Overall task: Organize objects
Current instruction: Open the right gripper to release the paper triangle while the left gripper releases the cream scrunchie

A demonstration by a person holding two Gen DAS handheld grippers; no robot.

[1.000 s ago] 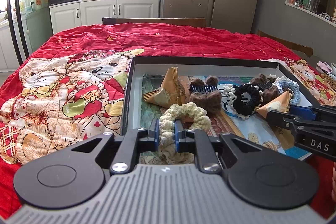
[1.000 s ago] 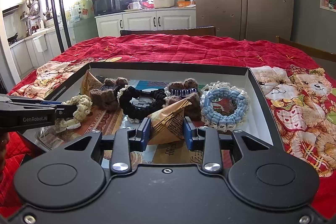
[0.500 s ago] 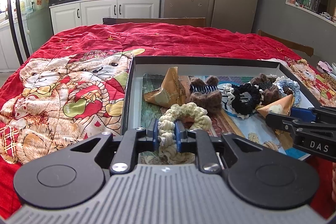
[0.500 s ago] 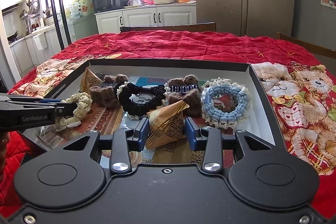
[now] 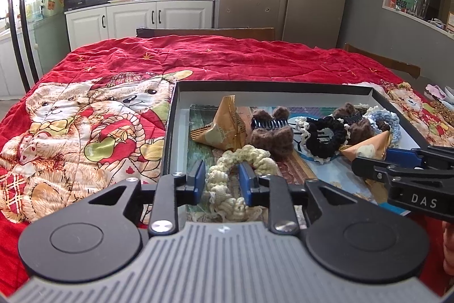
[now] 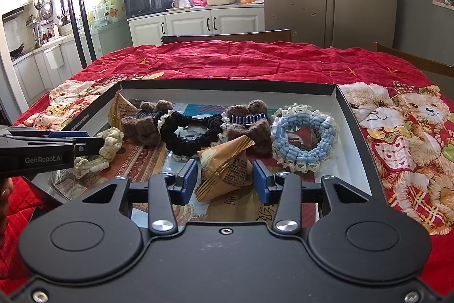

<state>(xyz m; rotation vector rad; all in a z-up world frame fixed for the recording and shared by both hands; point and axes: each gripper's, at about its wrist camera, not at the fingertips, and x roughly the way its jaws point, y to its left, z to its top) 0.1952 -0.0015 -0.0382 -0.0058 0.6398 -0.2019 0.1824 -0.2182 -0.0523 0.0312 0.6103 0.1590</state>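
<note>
A cream knitted scrunchie [image 5: 251, 156] lies at the near left of the black shallow box [image 5: 272, 95]. One side of its loop sits between the blue pads of my left gripper [image 5: 222, 179]. The jaws are opening and a gap shows at the pads. That gripper also reaches in from the left in the right wrist view [image 6: 95, 144]. A brown triangular wrapped packet [image 6: 224, 166] rests on the box floor between the pads of my right gripper [image 6: 224, 181]. Its jaws are opening too, with space on both sides.
The box [image 6: 227, 93] also holds a second packet [image 5: 224, 127], two brown knitted claw clips [image 6: 142, 127] [image 6: 249, 118], a black scrunchie [image 6: 193, 132] and a blue scrunchie [image 6: 305, 138]. A red bear-print quilt [image 5: 85, 132] surrounds the box. Chair backs stand behind the table.
The left jaws, shut on the cream scrunchie before, have spread off it. The right jaws have widened away from the packet. Neither hand has shifted.
</note>
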